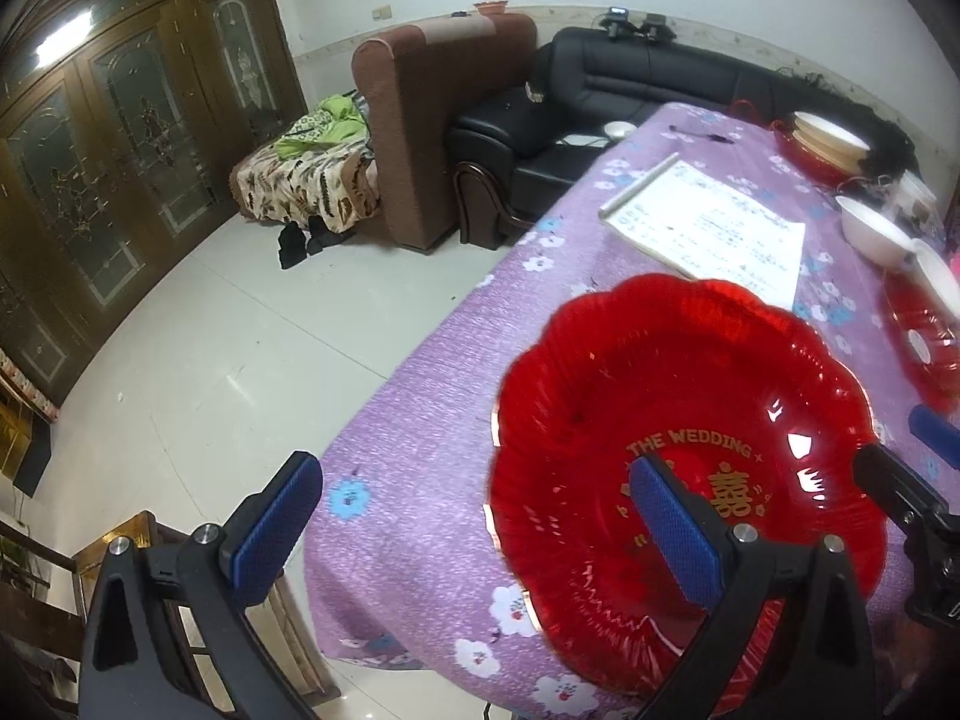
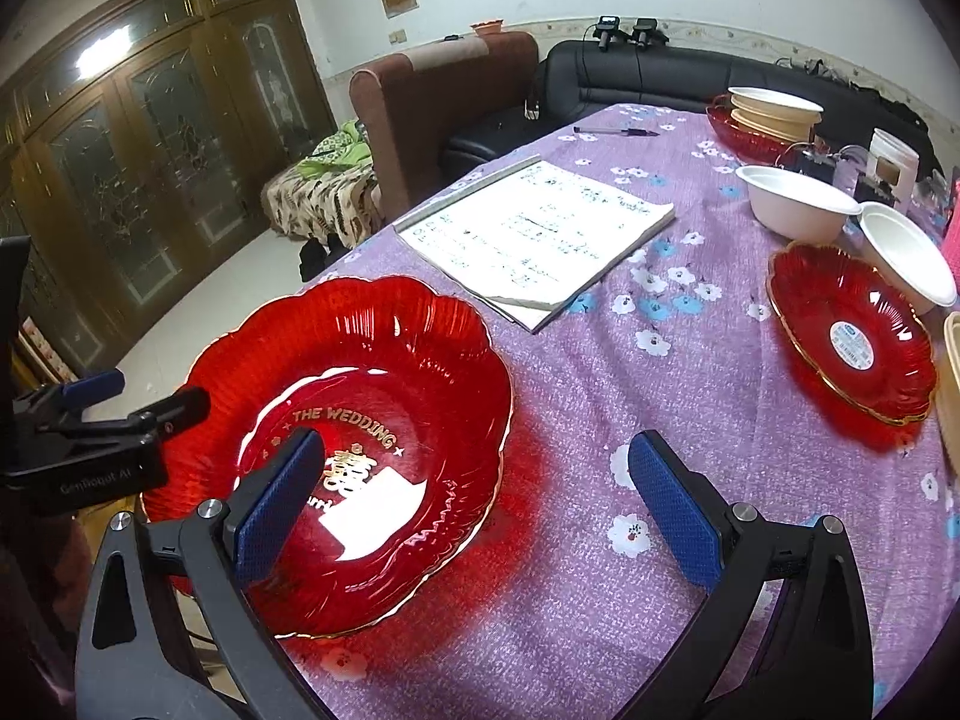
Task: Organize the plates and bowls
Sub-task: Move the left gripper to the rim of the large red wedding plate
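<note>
With both the left claw (image 1: 474,531) and right claw (image 2: 477,501) held wide open and empty, the scalloped red glass plate (image 2: 372,420), lying beneath them on the worktop, is judged about to be gripped by its rim.

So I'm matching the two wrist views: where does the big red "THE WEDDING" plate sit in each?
Left wrist: the big red plate fills lower right, at the table's near corner.
Right wrist: the same plate sits lower left, partly behind the gripper's left finger.
Shared landmark: the open notebook just beyond it.
</note>
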The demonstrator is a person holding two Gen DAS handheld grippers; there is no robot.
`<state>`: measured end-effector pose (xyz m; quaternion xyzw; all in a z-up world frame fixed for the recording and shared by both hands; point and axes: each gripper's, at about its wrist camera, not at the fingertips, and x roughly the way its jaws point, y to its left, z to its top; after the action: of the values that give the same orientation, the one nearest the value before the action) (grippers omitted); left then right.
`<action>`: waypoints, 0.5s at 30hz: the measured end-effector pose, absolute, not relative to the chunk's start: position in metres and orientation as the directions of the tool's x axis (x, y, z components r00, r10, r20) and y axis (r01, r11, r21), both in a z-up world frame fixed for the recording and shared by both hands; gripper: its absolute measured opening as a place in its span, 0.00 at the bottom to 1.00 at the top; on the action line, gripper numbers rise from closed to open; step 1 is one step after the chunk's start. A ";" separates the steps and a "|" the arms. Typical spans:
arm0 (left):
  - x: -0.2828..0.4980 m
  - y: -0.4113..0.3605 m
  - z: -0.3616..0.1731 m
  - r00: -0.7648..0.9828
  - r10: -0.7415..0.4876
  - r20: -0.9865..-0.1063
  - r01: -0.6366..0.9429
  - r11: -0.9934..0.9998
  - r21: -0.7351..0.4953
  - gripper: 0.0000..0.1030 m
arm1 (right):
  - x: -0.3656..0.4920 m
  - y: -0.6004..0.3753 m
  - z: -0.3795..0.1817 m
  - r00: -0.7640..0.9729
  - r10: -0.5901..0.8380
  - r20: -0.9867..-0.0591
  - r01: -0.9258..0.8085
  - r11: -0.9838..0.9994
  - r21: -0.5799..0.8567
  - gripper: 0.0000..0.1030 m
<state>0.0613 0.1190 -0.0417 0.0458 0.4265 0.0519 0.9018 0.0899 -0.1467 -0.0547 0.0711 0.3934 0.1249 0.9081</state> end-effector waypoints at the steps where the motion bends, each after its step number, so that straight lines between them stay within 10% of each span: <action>1: 0.062 0.118 -0.043 0.627 0.133 -0.768 -0.053 0.990 0.129 1.00 | 0.092 -0.147 -0.056 0.655 0.287 -0.699 -0.169 0.957 0.235 1.00; 9: 0.072 0.118 -0.055 0.578 0.165 -0.799 -0.077 0.986 0.148 1.00 | 0.107 -0.140 -0.067 0.605 0.327 -0.726 -0.180 0.944 0.276 0.94; 15: 0.079 0.118 -0.064 0.542 0.183 -0.820 -0.090 0.983 0.160 0.99 | 0.120 -0.132 -0.086 0.519 0.337 -0.785 -0.173 0.941 0.289 0.59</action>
<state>0.0795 0.1180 -0.0638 0.0491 0.4720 0.0780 0.8768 0.1202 -0.1321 -0.0863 0.0877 0.4677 0.1469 0.8671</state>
